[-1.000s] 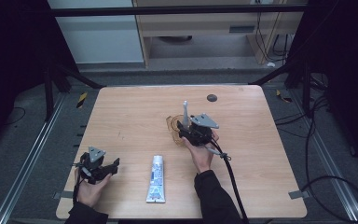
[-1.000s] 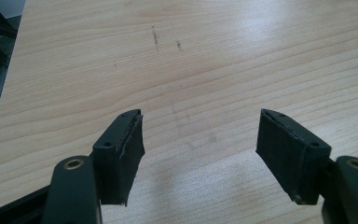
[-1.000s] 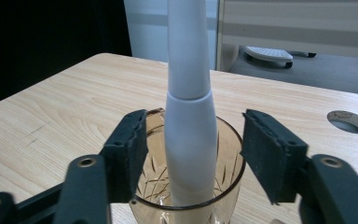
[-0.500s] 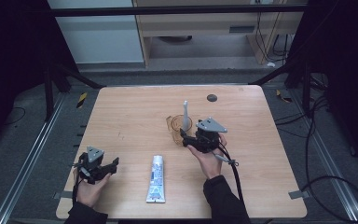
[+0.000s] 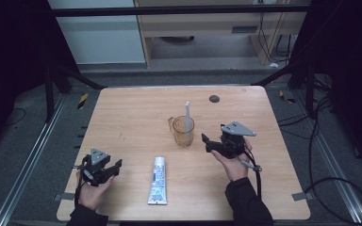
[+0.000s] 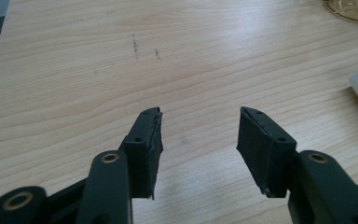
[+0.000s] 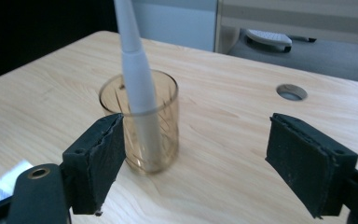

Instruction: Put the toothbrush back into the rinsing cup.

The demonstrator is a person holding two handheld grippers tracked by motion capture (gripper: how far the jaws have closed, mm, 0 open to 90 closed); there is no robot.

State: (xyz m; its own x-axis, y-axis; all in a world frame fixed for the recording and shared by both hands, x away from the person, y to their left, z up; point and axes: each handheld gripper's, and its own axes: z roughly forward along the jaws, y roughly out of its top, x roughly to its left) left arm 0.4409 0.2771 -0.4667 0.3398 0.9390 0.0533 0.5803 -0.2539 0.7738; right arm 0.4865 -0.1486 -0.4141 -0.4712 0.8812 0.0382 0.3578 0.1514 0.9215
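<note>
1. The toothbrush [image 5: 187, 113] stands upright, leaning a little, in the amber cup [image 5: 183, 132] near the middle of the table [image 5: 122, 117]; the right gripper view shows its white handle [image 7: 137, 74] resting against the cup's rim.

2. The right gripper [image 5: 213, 143] sits just beside the cup on its right, low over the table. Its jaws have just been opening and now stand wide apart with nothing between them; in its own view the cup [image 7: 142, 121] lies off to the left jaw, not inside the gap.

3. The left gripper [image 5: 108, 169] rests near the front left of the table. Its jaws have just been closing but are part-way open and empty, with only bare wood ahead of them in the left gripper view.

4. The toothpaste tube [image 5: 158, 181] lies flat at the front of the table, between the two hands and just beside the left gripper.

5. My reading: placing the toothbrush in the cup looks done, and the right hand is clearing away from it.

6. Next would likely be the tube: a gripper has to come down over its flat body, jaws across its width, and close without crushing it.
</note>
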